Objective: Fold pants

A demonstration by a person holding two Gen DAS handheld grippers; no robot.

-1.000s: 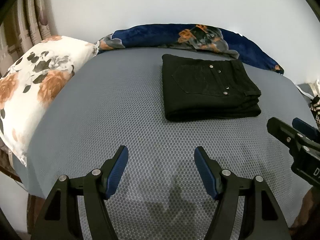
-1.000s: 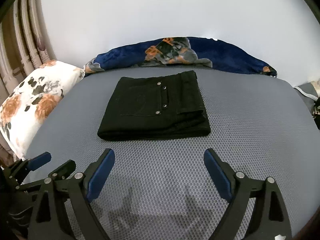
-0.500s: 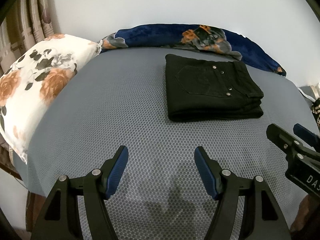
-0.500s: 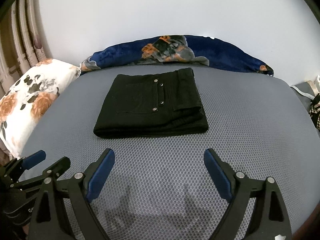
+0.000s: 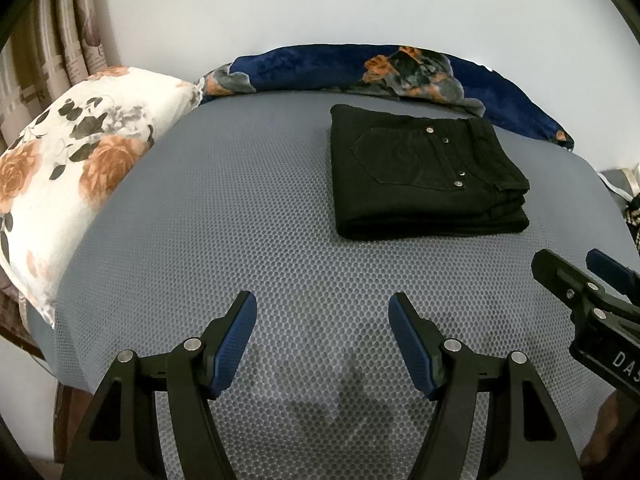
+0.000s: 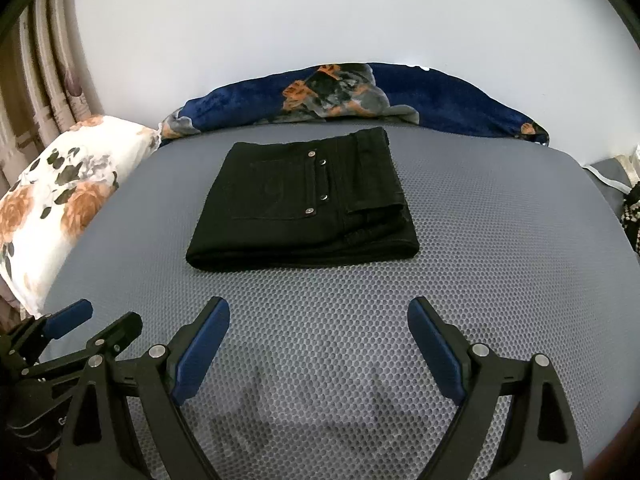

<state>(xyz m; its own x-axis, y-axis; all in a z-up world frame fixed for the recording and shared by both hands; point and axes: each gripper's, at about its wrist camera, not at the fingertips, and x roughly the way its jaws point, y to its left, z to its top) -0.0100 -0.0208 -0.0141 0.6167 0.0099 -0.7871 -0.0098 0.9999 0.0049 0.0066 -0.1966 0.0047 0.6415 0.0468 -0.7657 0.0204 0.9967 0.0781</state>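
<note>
Black pants [image 5: 420, 176] lie folded into a flat rectangle on the grey mesh bed [image 5: 240, 220], back pocket and metal rivets facing up. They also show in the right wrist view [image 6: 304, 208], ahead of centre. My left gripper [image 5: 322, 308] is open and empty, over bare mattress, near and left of the pants. My right gripper [image 6: 318, 312] is open and empty, a short way in front of the pants' near folded edge. Each gripper shows at the edge of the other's view: the right gripper [image 5: 592, 300], the left gripper [image 6: 80, 328].
A white floral pillow [image 5: 72, 168] lies at the bed's left side. A dark blue floral blanket [image 5: 380, 68] is bunched along the far edge against the white wall. Curtains [image 5: 48, 40] hang at the far left. Some items [image 6: 632, 216] sit past the bed's right edge.
Both grippers have drawn back slightly from the folded pants and stayed open. The pants have not moved.
</note>
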